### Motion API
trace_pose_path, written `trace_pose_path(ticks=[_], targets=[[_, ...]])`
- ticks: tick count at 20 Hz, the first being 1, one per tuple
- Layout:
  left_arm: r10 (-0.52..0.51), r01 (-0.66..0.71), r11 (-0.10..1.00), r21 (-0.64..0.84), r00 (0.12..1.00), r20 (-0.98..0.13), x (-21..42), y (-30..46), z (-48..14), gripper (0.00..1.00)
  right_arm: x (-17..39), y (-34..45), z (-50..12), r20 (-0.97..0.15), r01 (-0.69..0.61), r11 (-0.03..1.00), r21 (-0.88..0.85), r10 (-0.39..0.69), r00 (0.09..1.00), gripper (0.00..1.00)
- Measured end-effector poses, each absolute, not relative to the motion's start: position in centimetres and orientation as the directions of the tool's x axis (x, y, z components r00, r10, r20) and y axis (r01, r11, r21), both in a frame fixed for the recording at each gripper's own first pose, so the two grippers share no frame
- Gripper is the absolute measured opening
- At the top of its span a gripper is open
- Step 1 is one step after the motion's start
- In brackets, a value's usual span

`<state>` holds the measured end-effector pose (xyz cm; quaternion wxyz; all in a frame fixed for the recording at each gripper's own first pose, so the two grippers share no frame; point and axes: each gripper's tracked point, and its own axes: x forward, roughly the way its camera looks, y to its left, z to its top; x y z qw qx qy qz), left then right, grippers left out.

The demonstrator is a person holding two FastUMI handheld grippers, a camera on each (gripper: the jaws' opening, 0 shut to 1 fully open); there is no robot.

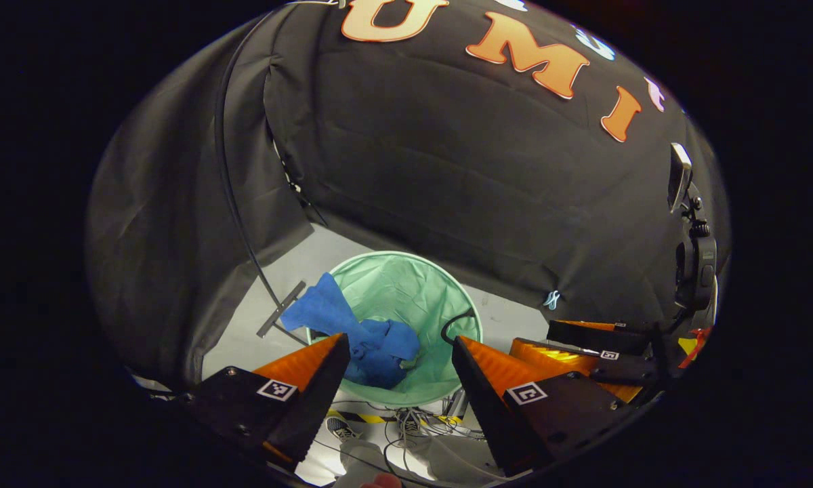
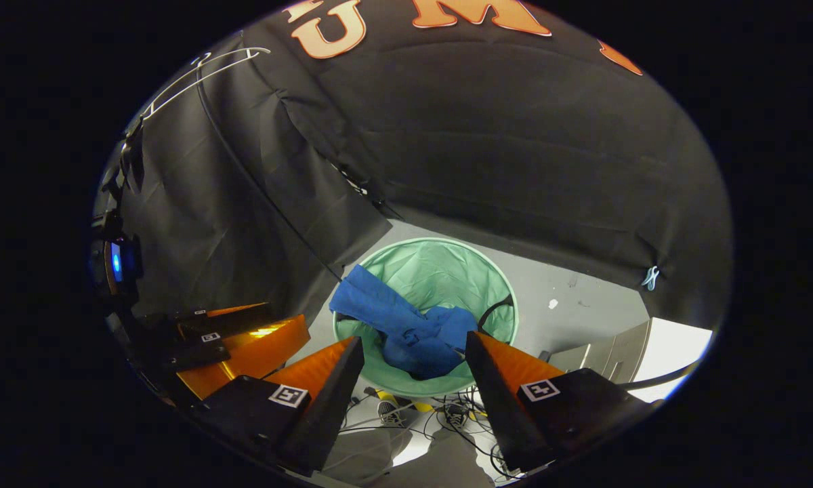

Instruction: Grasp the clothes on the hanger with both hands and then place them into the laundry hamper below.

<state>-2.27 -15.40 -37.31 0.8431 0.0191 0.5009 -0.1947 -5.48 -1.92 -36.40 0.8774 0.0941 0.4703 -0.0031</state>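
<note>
A blue garment (image 1: 362, 332) lies inside the round mint-green laundry hamper (image 1: 413, 285) on the floor, one corner draped over its left rim. In the right gripper view the same blue garment (image 2: 406, 329) sits in the hamper (image 2: 447, 264) the same way. My left gripper (image 1: 400, 346) hangs open above the hamper, nothing between its orange fingers. My right gripper (image 2: 413, 349) is open too, empty, also above the hamper. The right gripper (image 1: 596, 352) appears beside mine in the left gripper view, and the left gripper (image 2: 237, 339) appears at the left in the right gripper view. A bare white hanger (image 2: 203, 68) hangs high up.
Black cloth walls close in behind and left of the hamper. A thin black cable (image 1: 227, 190) runs down the wall to the floor. Loose cables and shoes (image 1: 406, 423) lie on the grey floor below the hamper. A camera on a mount (image 1: 691, 224) stands at the right.
</note>
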Motion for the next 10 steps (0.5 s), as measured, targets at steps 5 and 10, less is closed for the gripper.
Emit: trace_pose_path(ticks=[5, 10], targets=[[-0.312, 0.352, 0.928, -0.123, 0.549, -0.775, -0.5, -14.8, -31.3, 0.98, -4.6, -1.4, -31.8, -0.742, 0.061, 0.987, 0.150, 0.071, 0.667, 0.99], [-0.311, 0.315, 0.943, -0.109, 0.712, -0.629, 3.6, -14.8, -22.6, 0.96, -1.8, -0.4, -23.7, -0.606, 0.028, 0.989, 0.144, 0.066, 0.793, 0.98]])
